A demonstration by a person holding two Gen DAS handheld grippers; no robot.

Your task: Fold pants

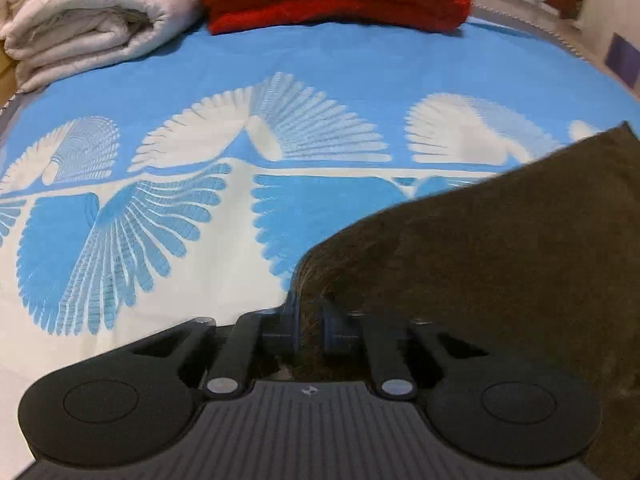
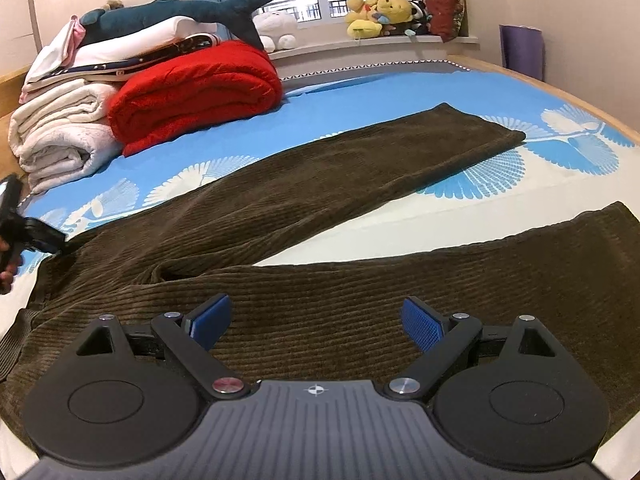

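Dark brown corduroy pants (image 2: 304, 208) lie spread on the bed, legs pointing right and apart, waist at the left. My left gripper (image 1: 310, 328) is shut on an edge of the pants (image 1: 500, 260), which drape to its right; it also shows at the far left of the right wrist view (image 2: 60, 246), at the waist corner. My right gripper (image 2: 316, 320) is open just above the near leg, with blue pads (image 2: 422, 322) spread wide and nothing between them.
The bed carries a blue and white patterned sheet (image 2: 500, 200). A red folded blanket (image 2: 196, 92) and white folded quilts (image 2: 60, 132) are stacked at the bed's far left. Plush toys (image 2: 380, 14) sit on the windowsill. A purple mat (image 2: 522, 52) stands by the right wall.
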